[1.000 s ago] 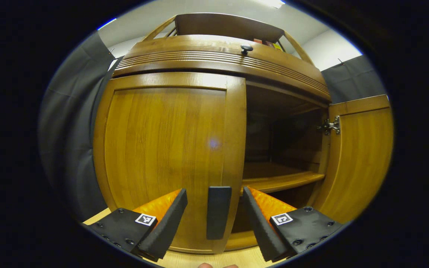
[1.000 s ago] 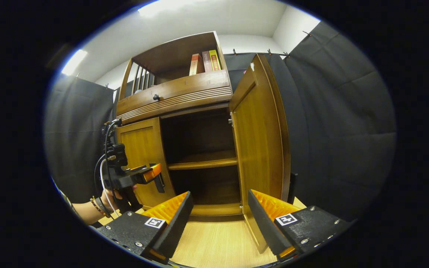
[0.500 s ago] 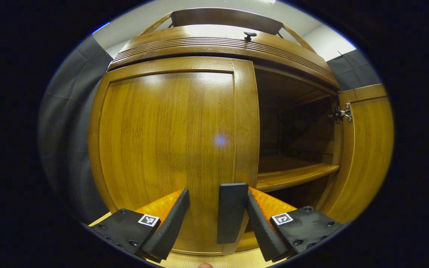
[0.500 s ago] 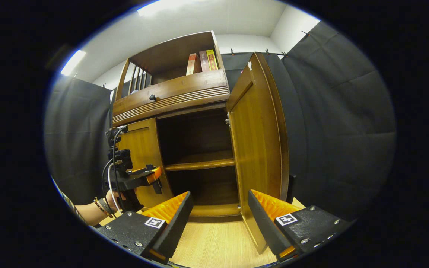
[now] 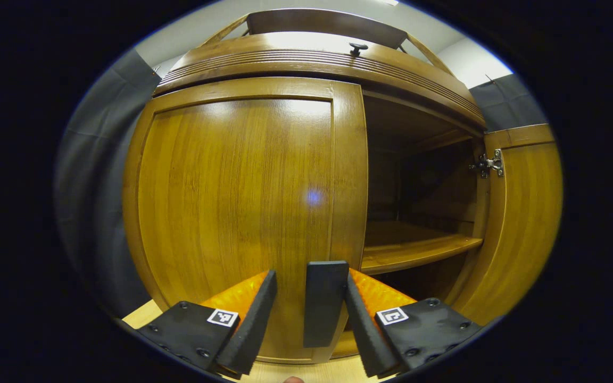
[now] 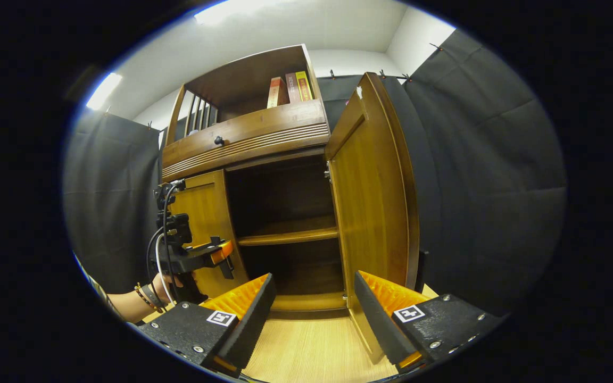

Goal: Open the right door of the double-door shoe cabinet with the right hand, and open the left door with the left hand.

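Note:
The shoe cabinet's left door point(image 5: 232, 202) is closed, and its dark vertical handle point(image 5: 325, 303) stands between the fingers of my left gripper point(image 5: 309, 282). The right finger lies against the handle; the left finger is a gap away, so the gripper is open around it. In the right gripper view that left gripper point(image 6: 216, 252), held by a hand point(image 6: 171, 279), sits at the left door point(image 6: 203, 223). The right door point(image 6: 375, 213) is swung wide open, its handle point(image 6: 422, 268) on the far side. My right gripper point(image 6: 314, 279) is open and holds nothing, just in front of that door's lower edge.
Inside the open half is a wooden shelf point(image 6: 285, 236). Above the doors runs a drawer with a dark knob point(image 6: 219, 141), and books point(image 6: 288, 88) stand on the top shelf. Pale wood floor point(image 6: 312, 351) lies before the cabinet; black cloth wall point(image 6: 487, 186) hangs right.
My left gripper has closed in on the left door until the handle came between its fingers, and the fingers have narrowed a little. The right gripper and the open right door have barely moved.

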